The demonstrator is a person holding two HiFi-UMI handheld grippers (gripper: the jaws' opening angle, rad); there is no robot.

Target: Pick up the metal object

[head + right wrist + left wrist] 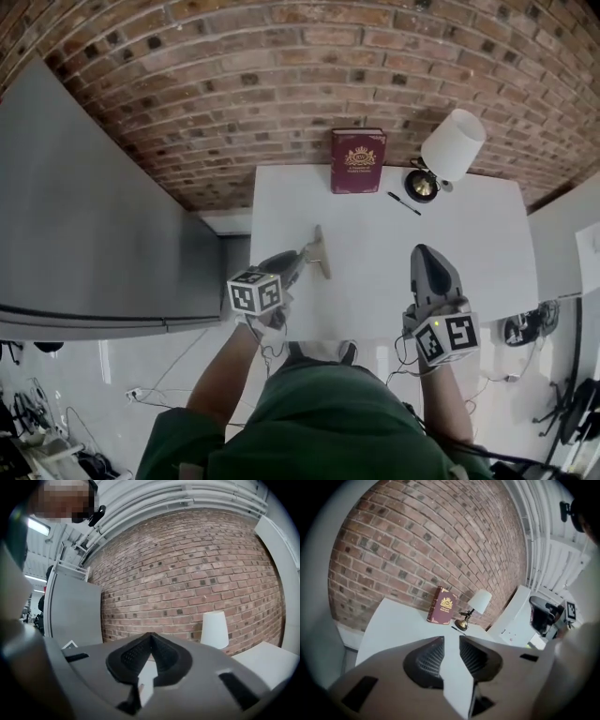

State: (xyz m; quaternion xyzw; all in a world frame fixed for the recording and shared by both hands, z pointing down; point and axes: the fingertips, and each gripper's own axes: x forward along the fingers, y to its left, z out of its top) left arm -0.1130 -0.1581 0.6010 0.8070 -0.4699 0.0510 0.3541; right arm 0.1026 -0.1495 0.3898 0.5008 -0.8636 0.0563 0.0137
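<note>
A slim tan, metallic-looking bar [322,253] lies on the white table [375,281] towards its left side. My left gripper [307,251] reaches in from the near left, its tips right at the bar; whether they touch it I cannot tell. In the left gripper view the left gripper [451,641] shows a gap between its ribbed pads [429,660] with only white tabletop in it, and the bar is hidden. My right gripper [424,249] hovers over the table's near right. In its own view the right gripper [150,637] has its tips together and holds nothing.
A dark red book [357,160] stands at the table's far edge against the brick wall. A lamp with a white shade [454,142] and a brass base [422,185] is at the far right, with a black pen [404,203] next to it. A grey cabinet [84,216] fills the left.
</note>
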